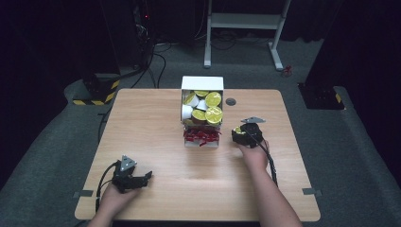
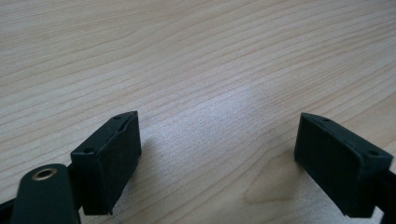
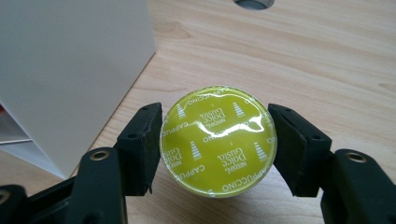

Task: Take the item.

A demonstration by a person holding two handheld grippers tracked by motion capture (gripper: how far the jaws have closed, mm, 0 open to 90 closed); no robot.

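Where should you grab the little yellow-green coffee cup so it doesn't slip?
By its round side wall, just under the lid rim, jaws on opposite sides coming in level. That is how the right gripper has the coffee cup now: foil lid facing up, one jaw on each side, beside the white box.

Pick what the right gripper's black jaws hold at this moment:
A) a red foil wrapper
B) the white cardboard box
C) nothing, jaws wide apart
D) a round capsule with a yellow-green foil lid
D: in the right gripper view, the right gripper has both jaws pressed against the sides of the round capsule with a yellow-green foil lid, printed Cappuccino.
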